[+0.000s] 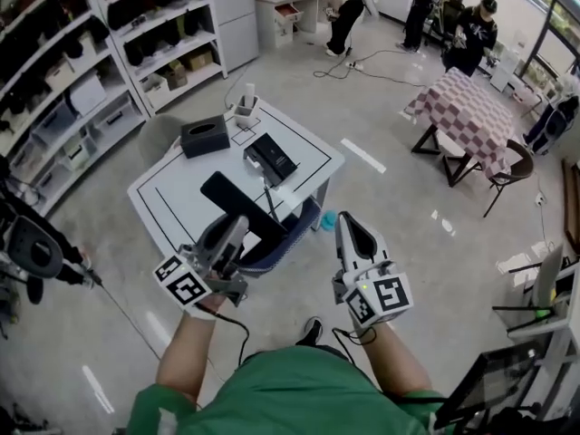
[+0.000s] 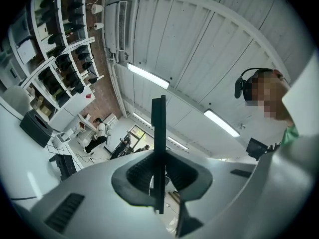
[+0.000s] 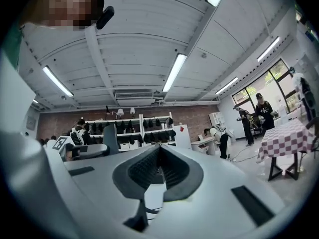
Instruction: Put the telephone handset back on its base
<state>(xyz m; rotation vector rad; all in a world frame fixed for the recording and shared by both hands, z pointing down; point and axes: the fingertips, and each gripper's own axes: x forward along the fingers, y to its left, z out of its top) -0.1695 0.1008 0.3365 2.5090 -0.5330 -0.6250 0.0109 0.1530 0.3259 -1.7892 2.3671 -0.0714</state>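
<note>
Nearest the wearer, right gripper (image 1: 345, 219), jaws closed together on nothing; beside it, left gripper (image 1: 236, 227), clamped on the black telephone handset (image 1: 237, 203), held over the near part of a white table (image 1: 168, 198); beyond, on that table, telephone base (image 1: 270, 159); farther, black box (image 1: 204, 136).

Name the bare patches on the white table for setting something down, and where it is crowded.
Bare: the near-left part of the table, between the black box and the near edge; also the right corner beside the telephone base. Crowded: the far side, where box, base and white holder stand close.
</note>
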